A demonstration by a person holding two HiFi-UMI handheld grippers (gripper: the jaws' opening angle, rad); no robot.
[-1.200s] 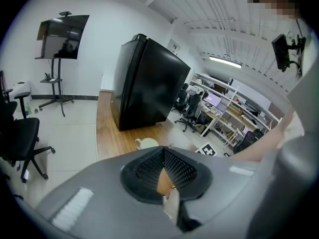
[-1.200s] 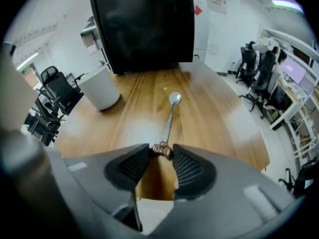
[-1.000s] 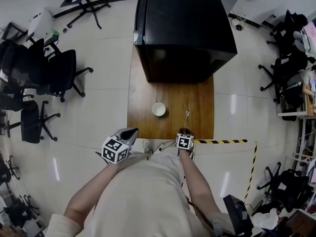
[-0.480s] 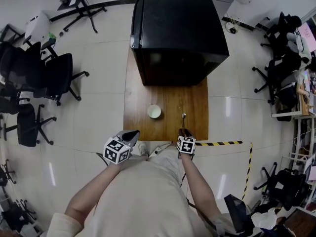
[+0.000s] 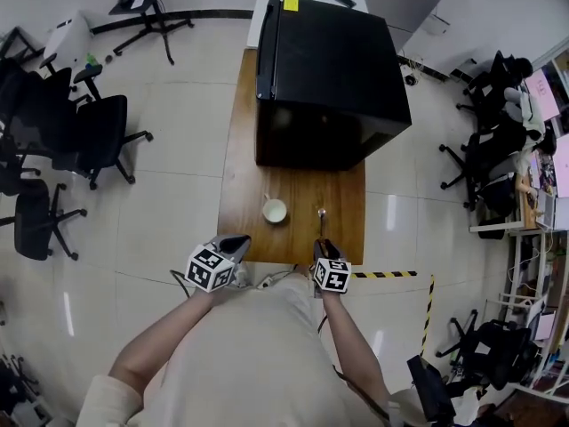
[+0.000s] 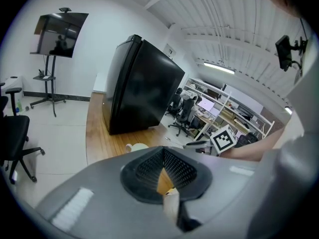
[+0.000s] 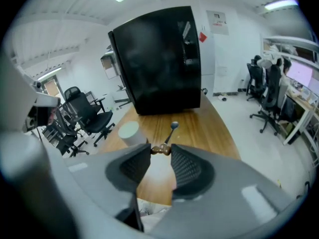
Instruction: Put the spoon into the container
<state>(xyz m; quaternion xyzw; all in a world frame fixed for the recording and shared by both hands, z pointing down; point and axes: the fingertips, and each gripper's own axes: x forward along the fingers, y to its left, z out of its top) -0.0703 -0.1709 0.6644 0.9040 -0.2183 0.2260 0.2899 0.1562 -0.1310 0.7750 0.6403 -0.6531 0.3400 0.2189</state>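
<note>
Holding the spoon (image 7: 170, 131) by its brown end, your right tongs (image 7: 160, 151) pinch it tight, and its round end points out over the table (image 7: 209, 128). The white cup (image 7: 129, 132) stands on the table, left of the spoon and apart from it. Your left tongs (image 6: 163, 156) are pressed together with nothing in them, near the table's edge.

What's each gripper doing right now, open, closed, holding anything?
Left gripper: closed, nothing between its jaws.
Right gripper: closed on the brown handle end of the spoon.
</note>
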